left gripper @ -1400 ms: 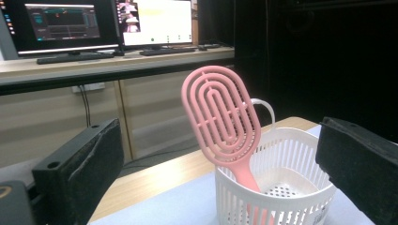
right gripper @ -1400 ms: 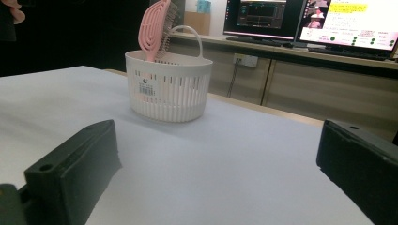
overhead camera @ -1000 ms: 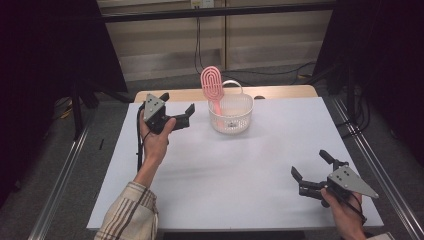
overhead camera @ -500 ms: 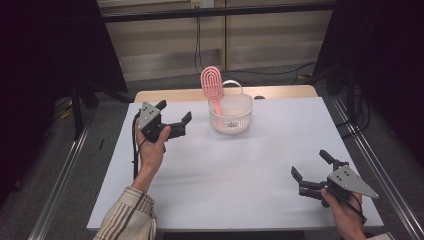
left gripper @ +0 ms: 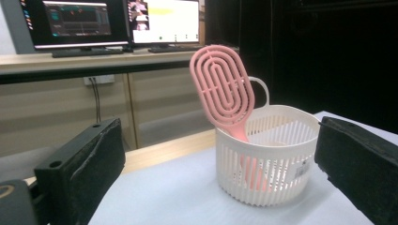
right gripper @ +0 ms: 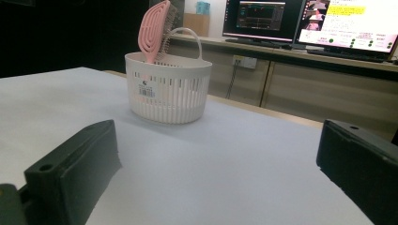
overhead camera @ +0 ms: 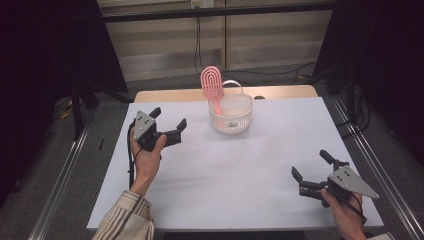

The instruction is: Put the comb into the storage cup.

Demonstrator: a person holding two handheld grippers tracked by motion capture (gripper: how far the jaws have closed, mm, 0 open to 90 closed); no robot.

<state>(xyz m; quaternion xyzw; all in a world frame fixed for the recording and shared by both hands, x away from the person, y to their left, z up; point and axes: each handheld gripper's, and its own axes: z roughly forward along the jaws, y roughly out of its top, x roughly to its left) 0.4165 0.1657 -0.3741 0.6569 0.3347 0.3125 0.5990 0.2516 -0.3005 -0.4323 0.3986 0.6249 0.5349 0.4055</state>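
Pink brush [left gripper: 224, 87] in basket [left gripper: 267, 159], beyond spread left fingers [left gripper: 82, 164]

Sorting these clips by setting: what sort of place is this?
Probably a lab or office recording station: lit monitors on a back counter, a white-covered table framed by dark curtains, and one white basket holding a pink brush.

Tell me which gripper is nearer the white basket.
Left. The left gripper sits just left of the white basket; the right gripper is far off, near the table's front right corner.
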